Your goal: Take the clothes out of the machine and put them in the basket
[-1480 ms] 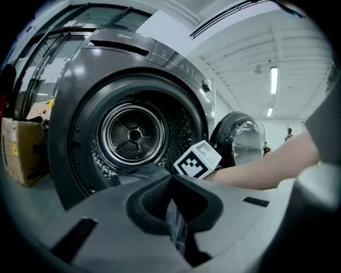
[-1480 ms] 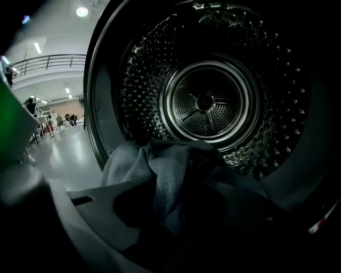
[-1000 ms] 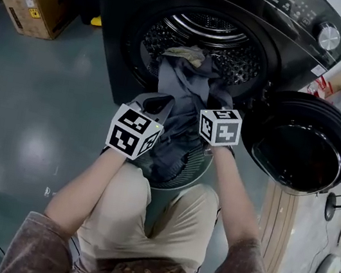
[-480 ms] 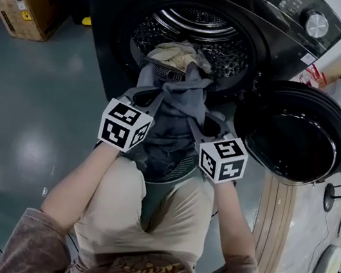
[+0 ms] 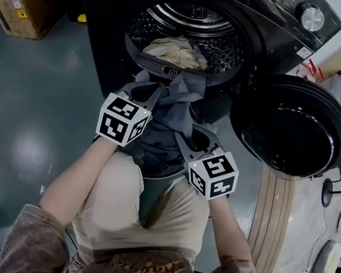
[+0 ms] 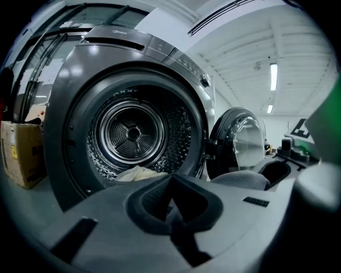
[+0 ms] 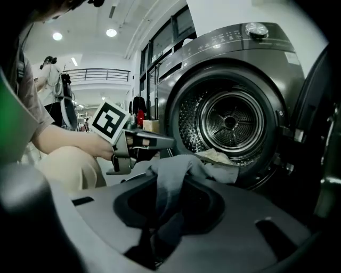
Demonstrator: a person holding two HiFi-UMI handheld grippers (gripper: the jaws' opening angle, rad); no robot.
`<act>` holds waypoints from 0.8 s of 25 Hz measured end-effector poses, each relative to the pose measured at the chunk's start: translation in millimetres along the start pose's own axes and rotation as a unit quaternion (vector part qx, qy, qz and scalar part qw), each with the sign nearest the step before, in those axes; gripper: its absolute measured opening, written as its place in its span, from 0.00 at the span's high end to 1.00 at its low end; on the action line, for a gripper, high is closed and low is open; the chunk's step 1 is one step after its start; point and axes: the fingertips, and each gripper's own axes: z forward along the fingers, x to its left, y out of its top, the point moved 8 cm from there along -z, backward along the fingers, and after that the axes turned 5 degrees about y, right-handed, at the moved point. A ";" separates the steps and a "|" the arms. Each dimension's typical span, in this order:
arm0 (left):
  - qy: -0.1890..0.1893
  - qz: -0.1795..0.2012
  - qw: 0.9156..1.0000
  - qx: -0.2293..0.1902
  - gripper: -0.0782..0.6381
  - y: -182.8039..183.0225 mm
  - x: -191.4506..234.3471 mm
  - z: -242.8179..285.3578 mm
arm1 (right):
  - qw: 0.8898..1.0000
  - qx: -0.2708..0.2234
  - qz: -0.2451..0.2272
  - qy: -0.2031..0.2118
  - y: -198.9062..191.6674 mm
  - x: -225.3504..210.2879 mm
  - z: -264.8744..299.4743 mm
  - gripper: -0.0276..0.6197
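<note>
Holds 1 grey garment (image 5: 178,98) pinched tight in both left tool (image 5: 148,91) and right tool (image 5: 184,130), hanging between machine (image 5: 109,37) and basket (image 5: 175,168). With 1 beige cloth (image 5: 172,50) inside machine.

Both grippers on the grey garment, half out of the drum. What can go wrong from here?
1. The grey garment ends on the drum lip beside the beige cloth; pulling may drag that onto the floor.
2. The right gripper pinches only a narrow fold, which may slip.
3. It hangs wide over the basket; part may land outside.
</note>
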 end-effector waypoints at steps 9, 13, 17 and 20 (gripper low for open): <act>-0.002 0.000 1.000 -0.001 0.88 0.7 -1.0 -3.0 | 0.997 -0.004 0.001 -0.077 -2.4 -28.9 11.7 0.54; -0.003 -0.008 1.000 -0.005 0.88 0.6 -2.2 -3.1 | 0.997 -0.002 0.005 -0.083 0.9 -49.8 32.0 0.54; -0.012 -0.005 1.000 -0.007 0.88 2.5 -3.2 -3.0 | 0.996 -0.003 0.017 -0.087 6.7 -75.0 66.2 0.53; -0.012 -0.008 1.000 -0.008 0.88 2.1 -1.7 -2.4 | 0.995 0.002 0.014 -0.094 18.5 -96.0 94.8 0.53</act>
